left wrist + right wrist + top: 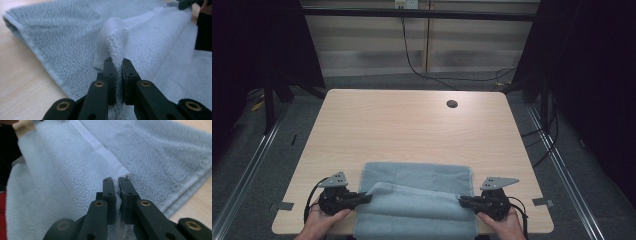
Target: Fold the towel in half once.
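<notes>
A pale grey-blue towel (417, 200) lies folded at the near edge of the wooden table (412, 125), its front hanging over the edge. My left gripper (368, 198) is shut on the towel's left corner, and my right gripper (462, 200) is shut on the right corner. Between them the held edge runs as a raised fold across the towel. In the left gripper view the black jaws (117, 61) pinch a bunched hem of towel (75, 37). In the right gripper view the jaws (116, 180) clamp the towel (75, 170) by its smooth band (100, 147).
A round cable hole (452, 104) sits at the table's far right. Black cables (422, 70) run across the floor behind the table. Dark curtains and metal rails flank both sides. Tape marks (542, 202) lie near the table's front corners.
</notes>
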Demonstrator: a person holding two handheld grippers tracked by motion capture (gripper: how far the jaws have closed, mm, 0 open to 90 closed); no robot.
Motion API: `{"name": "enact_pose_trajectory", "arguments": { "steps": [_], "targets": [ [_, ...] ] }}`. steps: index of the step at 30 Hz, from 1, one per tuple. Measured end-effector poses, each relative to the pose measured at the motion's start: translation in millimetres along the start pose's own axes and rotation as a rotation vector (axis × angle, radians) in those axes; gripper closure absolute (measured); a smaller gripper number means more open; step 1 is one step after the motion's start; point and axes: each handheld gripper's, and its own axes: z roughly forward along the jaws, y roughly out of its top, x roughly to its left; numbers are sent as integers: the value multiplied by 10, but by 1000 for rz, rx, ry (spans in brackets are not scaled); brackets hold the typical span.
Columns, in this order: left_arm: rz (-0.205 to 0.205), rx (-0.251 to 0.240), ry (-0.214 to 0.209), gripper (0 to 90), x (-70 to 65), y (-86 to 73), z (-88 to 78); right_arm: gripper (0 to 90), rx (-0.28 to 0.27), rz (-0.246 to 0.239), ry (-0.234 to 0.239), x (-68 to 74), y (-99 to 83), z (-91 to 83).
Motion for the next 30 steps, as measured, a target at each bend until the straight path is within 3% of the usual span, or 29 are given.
{"name": "enact_pose_trajectory", "arguments": {
  "steps": [4,6,10,13,15,16,20,30],
  "targets": [
    [38,32,30,838,37,-7,63,842,7,-4,-44,-35,-37,84],
    [26,31,27,839,63,-2,78,842,26,-16,-55,-23,-31,130],
    [-13,12,35,841,192,48,134,843,8,2,-69,-131,27,201],
    [-8,-6,48,841,301,123,197,843,3,8,-80,-249,115,264],
    [13,0,50,842,389,191,229,843,8,-22,-112,-322,206,314],
    [23,0,71,842,433,230,242,843,15,-25,-119,-361,258,347],
    [-16,-13,104,841,672,372,308,843,19,-15,-131,-534,467,499],
    [-13,-41,182,842,997,695,568,844,10,26,-200,-900,792,702]
  ]
}}
